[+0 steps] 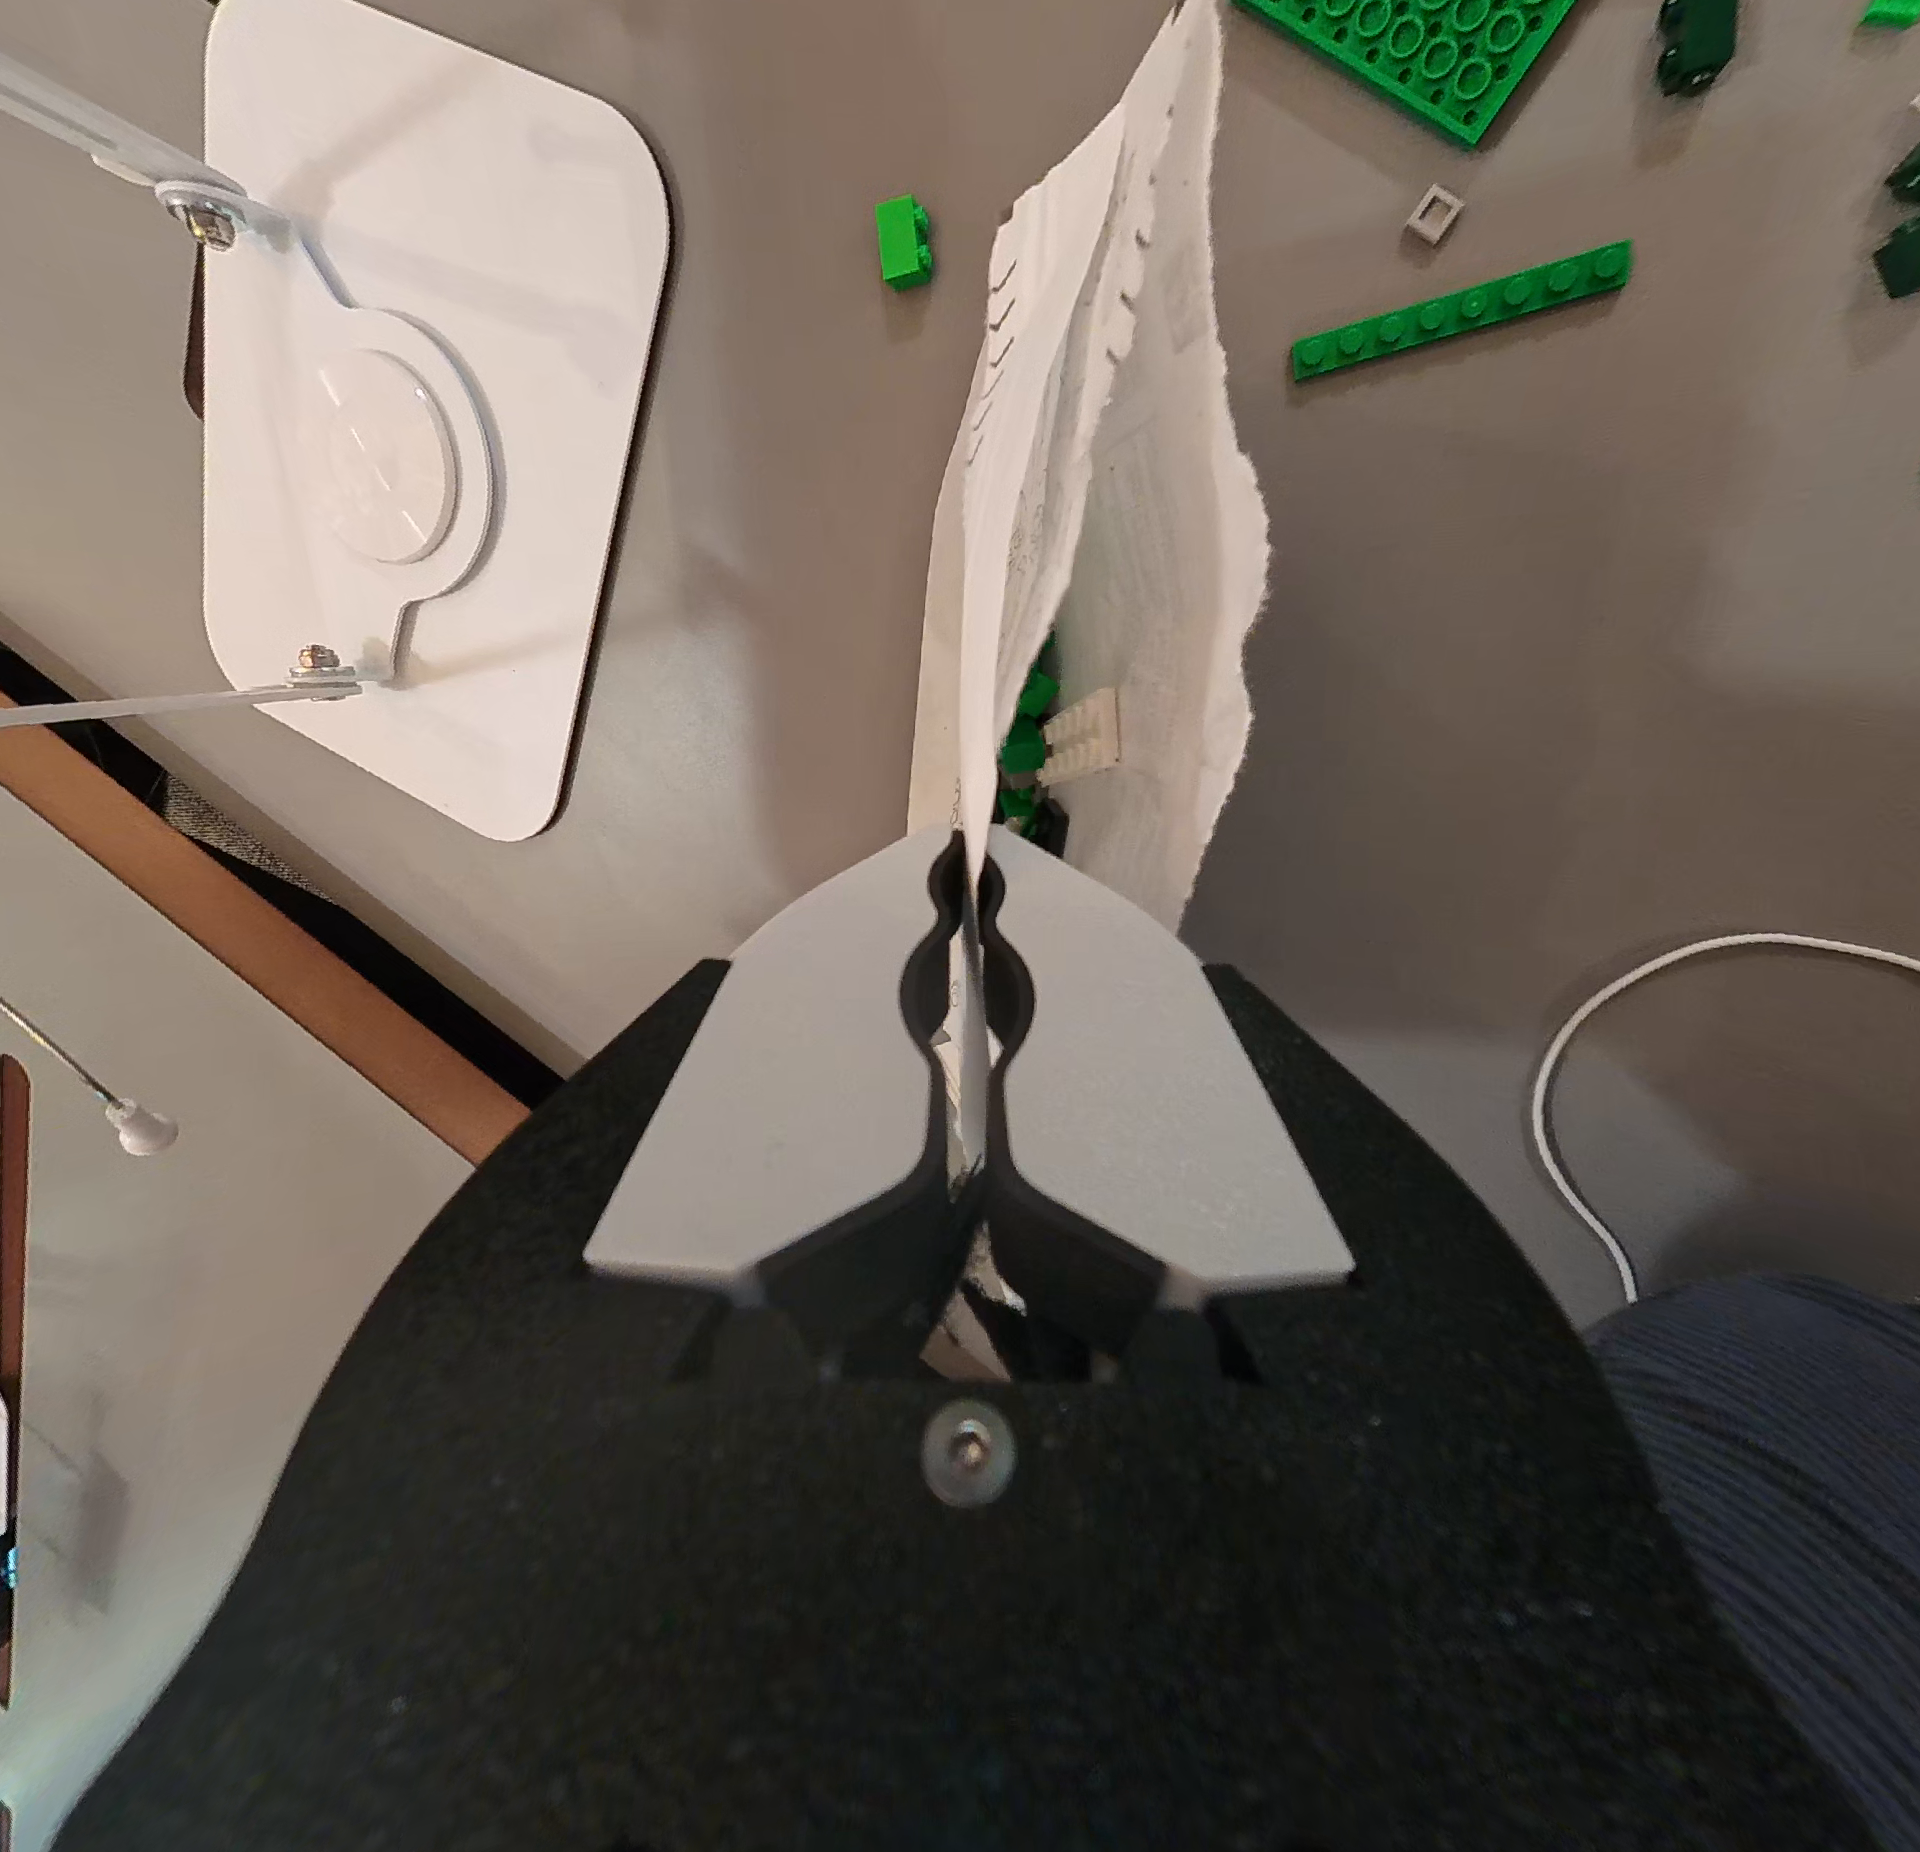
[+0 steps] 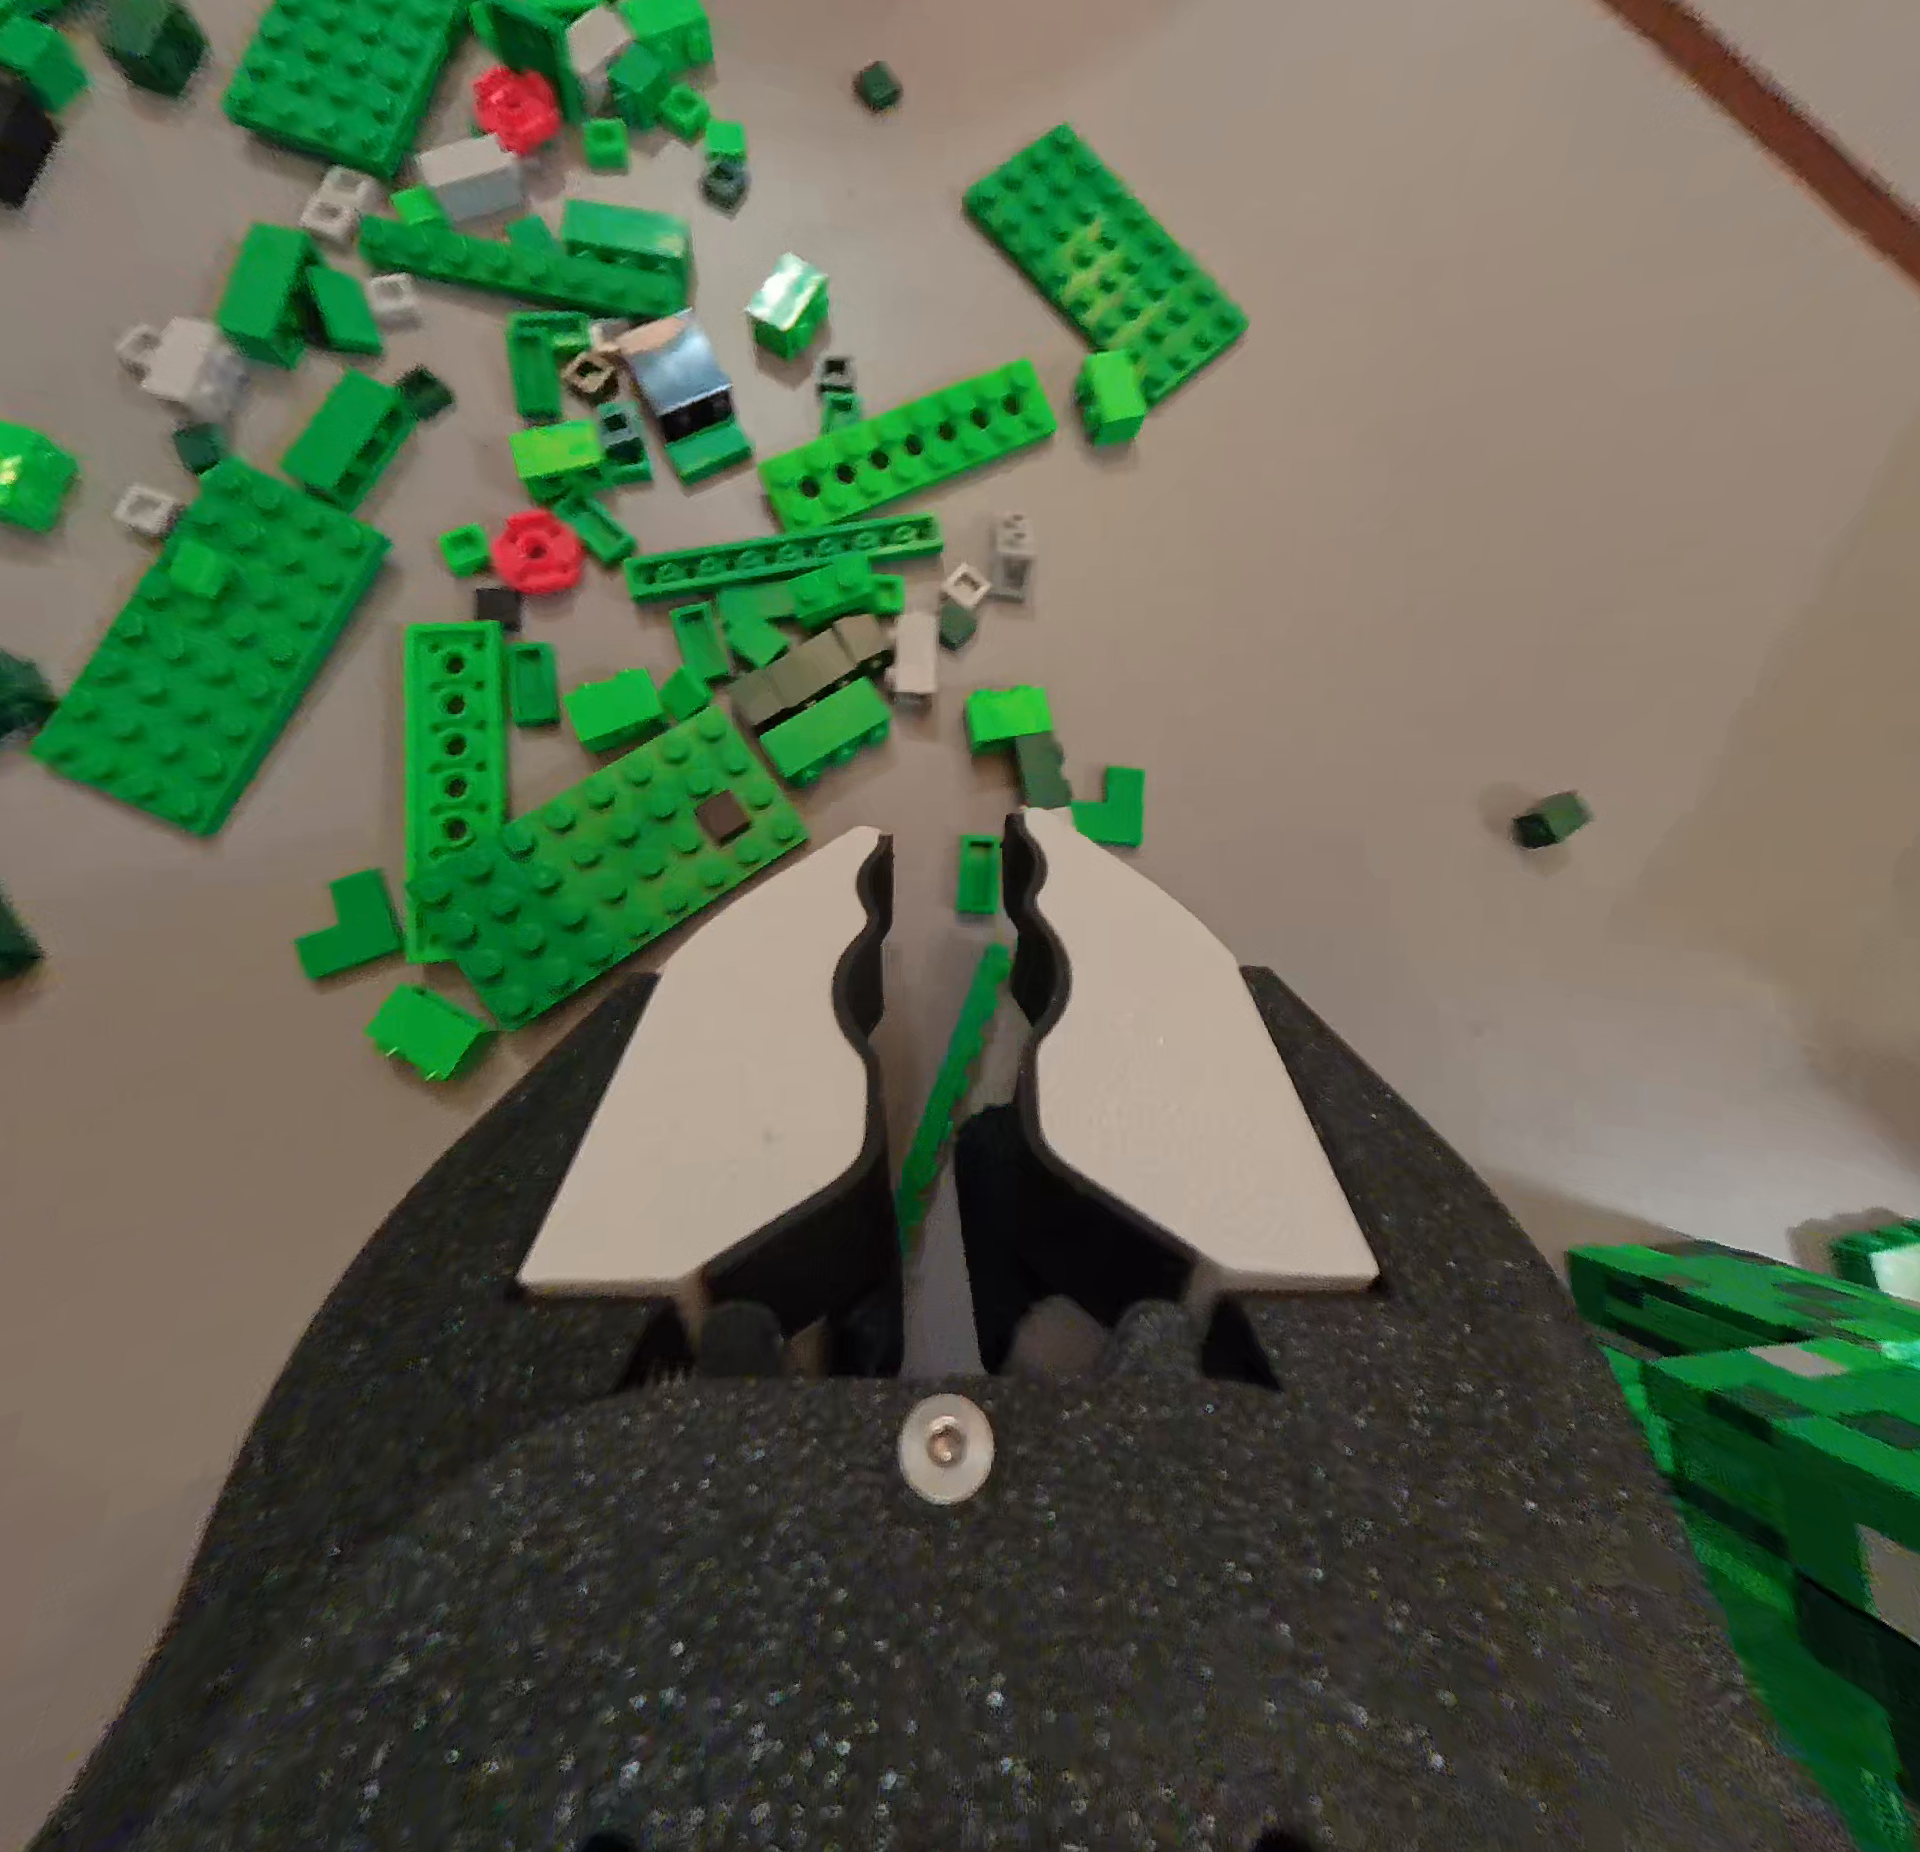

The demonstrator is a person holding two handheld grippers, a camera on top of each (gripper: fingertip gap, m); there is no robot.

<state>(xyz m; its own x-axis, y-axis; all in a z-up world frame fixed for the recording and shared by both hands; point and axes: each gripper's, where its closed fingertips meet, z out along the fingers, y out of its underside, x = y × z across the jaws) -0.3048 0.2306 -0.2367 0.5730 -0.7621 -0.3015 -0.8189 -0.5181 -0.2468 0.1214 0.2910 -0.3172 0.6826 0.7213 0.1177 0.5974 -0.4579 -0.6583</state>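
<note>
Bag (image 1: 1049,514) is pinched by our left gripper (image 1: 971,867), bricks (image 1: 1034,742) inside; our right gripper (image 2: 945,846) gapes above bricks.

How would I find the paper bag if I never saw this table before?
Look along the grey table, past the white square lamp base. The left hand-held gripper is shut on the white paper bag. It is the only paper thing: torn edge, small bricks showing inside.
</note>
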